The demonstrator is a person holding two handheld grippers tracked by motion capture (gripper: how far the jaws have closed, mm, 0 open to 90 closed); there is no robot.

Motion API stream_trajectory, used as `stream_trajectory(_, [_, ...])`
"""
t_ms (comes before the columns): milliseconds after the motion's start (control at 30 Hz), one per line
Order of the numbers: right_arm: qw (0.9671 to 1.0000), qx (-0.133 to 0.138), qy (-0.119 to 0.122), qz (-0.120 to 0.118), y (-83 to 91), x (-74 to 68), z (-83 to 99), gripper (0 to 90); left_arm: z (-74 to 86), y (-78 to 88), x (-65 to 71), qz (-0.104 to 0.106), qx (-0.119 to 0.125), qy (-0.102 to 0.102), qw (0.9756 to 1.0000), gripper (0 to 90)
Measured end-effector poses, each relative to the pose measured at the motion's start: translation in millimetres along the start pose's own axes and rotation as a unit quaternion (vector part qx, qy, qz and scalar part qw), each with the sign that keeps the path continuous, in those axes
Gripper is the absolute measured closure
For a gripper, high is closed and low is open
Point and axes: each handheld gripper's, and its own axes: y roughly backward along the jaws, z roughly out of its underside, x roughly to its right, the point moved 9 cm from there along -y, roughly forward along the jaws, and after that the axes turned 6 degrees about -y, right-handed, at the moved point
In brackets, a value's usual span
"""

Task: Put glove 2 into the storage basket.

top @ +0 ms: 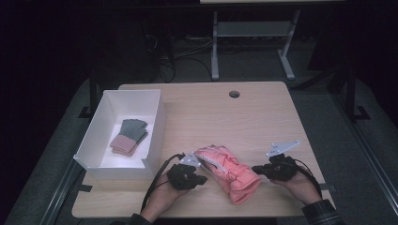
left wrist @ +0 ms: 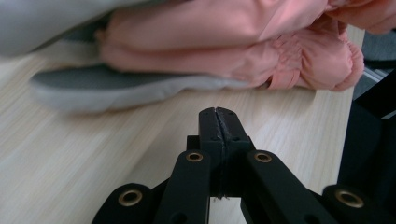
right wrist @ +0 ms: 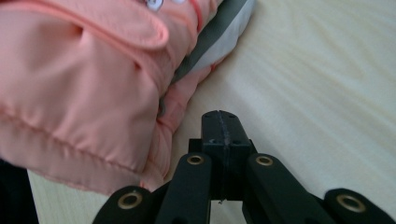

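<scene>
A pair of pink padded ski gloves (top: pixel 230 172) is seen lying stacked on the wooden table (top: pixel 225 112), between the two grippers and near the table's front edge. A grey-and-white palm panel (left wrist: pixel 126 88) is visible on the lower glove in the left gripper view, flat against the tabletop just ahead of the jaws. The left gripper (top: pixel 202 178) is held just beside the gloves' left side; its jaws are clenched together with nothing between them, tips just short of the fabric as seen in the left gripper view (left wrist: pixel 218 122). The right gripper (top: pixel 256 169) is held just beside the gloves' right side, jaws likewise pressed shut on nothing; in the right gripper view (right wrist: pixel 220 125) the pink cuff (right wrist: pixel 84 107) is seen just left of the tips, and whether it is touched cannot be told. A grey three-cornered plate (top: pixel 282 147) is carried on top of the right gripper. Well left of the left gripper, a white open box (top: pixel 155 123) is placed along the table's left side, with a grey-and-pink knit glove pair (top: pixel 129 136) laid on its floor. A round cable hole (top: pixel 234 94) is seen at the far edge, well beyond both grippers.
</scene>
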Motion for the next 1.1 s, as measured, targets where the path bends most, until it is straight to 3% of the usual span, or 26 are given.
stream_trajectory(233, [0.9998, -0.013, -0.001, -0.012, -2.8, -5.0, 5.7, 90.0, -12.8, -17.3, -6.3, 0.015, -0.002, 0.006, 0.9999, 88.4])
stream_trajectory(400, [0.9995, -0.02, 0.004, -0.025, -6.7, -12.5, 7.0, 90.0, -17.4, -18.9, -14.9, 0.014, -0.003, 0.01, 0.9999, 88.5])
stream_trajectory(533, [0.9989, -0.023, 0.004, -0.04, -12.5, -22.1, 8.4, 90.0, -21.4, -19.3, -25.3, 0.013, 0.0, 0.024, 0.9996, 88.7])
stream_trajectory(833, [0.9975, -0.021, 0.005, -0.068, -17.0, -51.6, 15.1, 90.0, -25.1, -21.7, -37.2, 0.03, -0.002, 0.022, 0.9993, 89.6])
stream_trajectory(1100, [0.9932, -0.04, 0.022, -0.107, -27.8, -82.9, 19.3, 90.0, -26.8, -21.8, -36.7, 0.035, 0.004, 0.026, 0.999, 89.6])
